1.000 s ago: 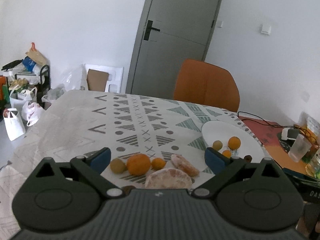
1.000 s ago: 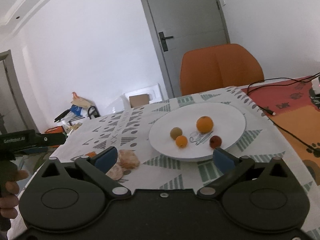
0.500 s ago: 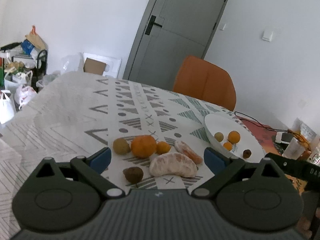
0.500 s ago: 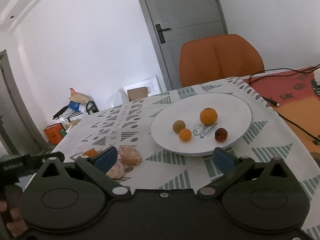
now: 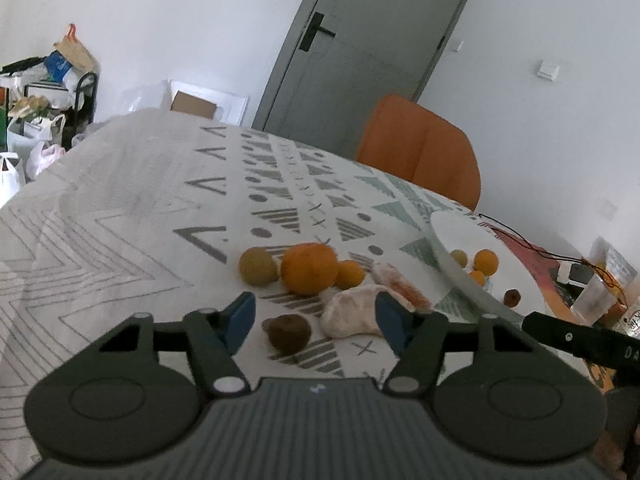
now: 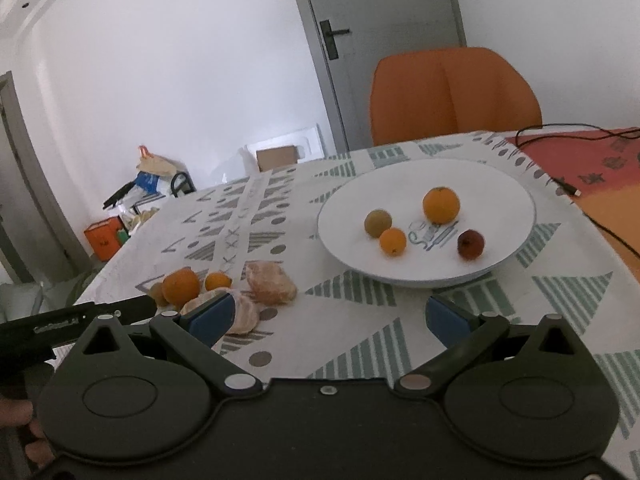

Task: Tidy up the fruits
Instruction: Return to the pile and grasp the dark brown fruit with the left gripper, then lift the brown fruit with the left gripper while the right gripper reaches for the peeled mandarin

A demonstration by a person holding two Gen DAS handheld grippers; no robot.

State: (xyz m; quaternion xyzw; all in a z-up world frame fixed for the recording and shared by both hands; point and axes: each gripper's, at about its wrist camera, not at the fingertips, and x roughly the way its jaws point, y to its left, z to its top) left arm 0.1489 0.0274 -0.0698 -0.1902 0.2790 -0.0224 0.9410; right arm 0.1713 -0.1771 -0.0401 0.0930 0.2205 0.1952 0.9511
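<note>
Overall: fruit lies in two groups on a patterned tablecloth (image 5: 132,208), loose fruit at left and a white plate (image 6: 516,200) at right.
Left gripper (image 5: 316,322): jaws stand wide apart and hold nothing; it hovers low over the loose group, blue pads on either side of a brown fruit and a peeled piece.
Brown fruit (image 5: 287,333): on the cloth between the left gripper's pads, nearer the left pad, touching neither.
Peeled piece (image 5: 352,316): pale, just right of the brown fruit, its right end hidden behind the right pad.
Green fruit (image 5: 258,267): leftmost of the back row, just beside the big orange.
Big orange (image 5: 309,268): middle of the back row, touching a small orange (image 5: 349,275) on its right.
Second peeled piece (image 5: 394,280): right of the small orange, near the plate's edge.
Right gripper (image 6: 330,318): jaws also wide apart and empty; it hovers over bare cloth in front of the plate, its left pad overlapping the peeled piece in view.
Plate contents: a greenish fruit (image 6: 377,223), a small orange one (image 6: 393,241), a larger orange one (image 6: 441,205) and a dark red one (image 6: 471,244), all apart from each other.
Chair (image 6: 452,96): orange, behind the table's far edge.
Cable (image 6: 576,132): black, on the red mat right of the plate.
</note>
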